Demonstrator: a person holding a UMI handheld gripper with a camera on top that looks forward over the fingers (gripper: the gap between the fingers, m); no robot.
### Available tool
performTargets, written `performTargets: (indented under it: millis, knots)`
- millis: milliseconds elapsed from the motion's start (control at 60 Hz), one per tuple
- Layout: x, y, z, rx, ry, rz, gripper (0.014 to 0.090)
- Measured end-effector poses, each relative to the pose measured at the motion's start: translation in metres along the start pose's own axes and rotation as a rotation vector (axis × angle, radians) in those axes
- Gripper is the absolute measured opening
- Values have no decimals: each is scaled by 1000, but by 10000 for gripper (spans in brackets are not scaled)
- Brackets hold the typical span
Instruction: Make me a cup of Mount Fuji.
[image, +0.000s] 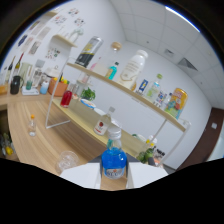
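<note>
the desk (30, 107) under me is pale wood, running off toward a corner where bottles and small containers crowd together. a white wall (150, 107) carries two long wooden shelves (125, 90) lined with jars, cans and bottles; among them a large white tub (134, 65) and a dark-labelled canister (88, 52) stand out. small framed pictures (52, 25) hang higher on the wall, and the ceiling (160, 30) is white panels. a thin white wire frame (55, 107) stands on the desk, with a red bottle (66, 98) beside it. a small clear bottle with a yellow cap (32, 125) stands alone on the wood, and a clear glass (66, 161) sits near me, just off to one side of my white fingers (82, 176).

the whole room leans in my view, the shelves slanting down across it, so i am held rolled to one side and raised well above the desk.

my jaws (114, 177) are clamped on the blue bottle (114, 162): a white finger presses on each side of it. it is lifted off the desk between them. its long axis runs straight away from me along my fingers, the pale cap end pointing toward the shelves and the labelled blue body nearest me. i cannot tell what the label says.
</note>
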Motion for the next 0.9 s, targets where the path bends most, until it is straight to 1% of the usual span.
performTargets:
  millis: [67,133,317,483,583,683,750,900]
  knots:
    - [21,16,-4,7,14,185,357]
    - [38,41,-7,-14,33,326,358]
    - [65,137,3,-142,69,531,356]
    - [62,196,17,-251,54,562,356]
    - [58,218,23,-300,41,574,356]
    - [57,233,31,-331,43,560,355]
    - [53,236,33,-354,24,564,359]
    - [52,243,38,-395,24,590,365]
